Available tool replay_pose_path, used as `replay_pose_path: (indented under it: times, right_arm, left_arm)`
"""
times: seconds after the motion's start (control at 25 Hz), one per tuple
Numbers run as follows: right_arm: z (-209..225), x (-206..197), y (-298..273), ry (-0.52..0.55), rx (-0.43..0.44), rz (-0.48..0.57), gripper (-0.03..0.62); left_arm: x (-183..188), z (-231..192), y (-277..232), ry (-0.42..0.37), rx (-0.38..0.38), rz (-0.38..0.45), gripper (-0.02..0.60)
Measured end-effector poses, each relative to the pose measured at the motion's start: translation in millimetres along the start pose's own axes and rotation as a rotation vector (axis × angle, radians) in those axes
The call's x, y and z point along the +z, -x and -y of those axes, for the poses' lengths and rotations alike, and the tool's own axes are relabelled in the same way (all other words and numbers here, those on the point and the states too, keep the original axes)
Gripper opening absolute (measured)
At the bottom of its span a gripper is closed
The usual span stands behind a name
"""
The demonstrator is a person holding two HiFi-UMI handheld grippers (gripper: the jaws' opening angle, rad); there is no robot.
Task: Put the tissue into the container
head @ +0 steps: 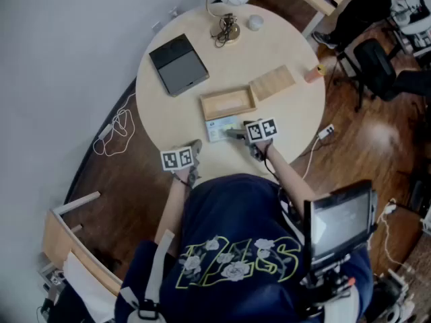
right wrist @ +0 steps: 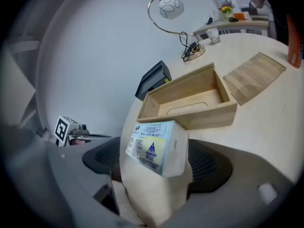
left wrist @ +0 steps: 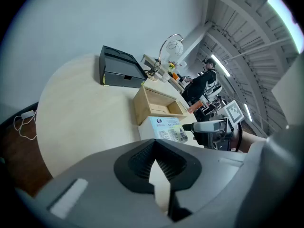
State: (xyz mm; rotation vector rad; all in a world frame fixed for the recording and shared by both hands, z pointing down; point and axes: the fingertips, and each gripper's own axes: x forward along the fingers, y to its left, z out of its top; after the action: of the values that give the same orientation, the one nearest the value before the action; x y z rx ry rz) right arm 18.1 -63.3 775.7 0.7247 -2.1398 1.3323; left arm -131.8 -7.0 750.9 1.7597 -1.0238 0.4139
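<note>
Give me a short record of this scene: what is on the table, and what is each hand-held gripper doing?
Table: round, pale
Container: open wooden box, nothing inside
Lid: flat beside the box
Tissue pack: on the table before the box
Right hand-held gripper: jaws wide, tissue pack between them
Left hand-held gripper: shut, empty, at the near edge

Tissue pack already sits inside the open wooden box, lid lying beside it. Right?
Not quite. The tissue pack sits outside, just in front of the open wooden box, which is empty. The lid does lie beside the box. The right gripper view shows it.
</note>
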Motion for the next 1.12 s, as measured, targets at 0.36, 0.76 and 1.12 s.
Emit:
replay_pose_path:
  times: [0.36, 0.76, 1.12]
  right_arm:
    - [14, -6, -47, -0.070, -0.093, -0.153, 0.341]
    - [3, 6, -5, 0.031, -0.050, -0.046, 0.236]
    - [-35, 86, 57, 0.147, 0.055, 0.292, 0.224]
  left_arm:
    - [7, 0, 2, 0.033, -0.014, 0.045, 0.006]
    - [13, 2, 13, 0.066, -0.028, 0.108, 0.006]
    - [13, 4, 25, 0.073, -0.031, 0.146, 0.006]
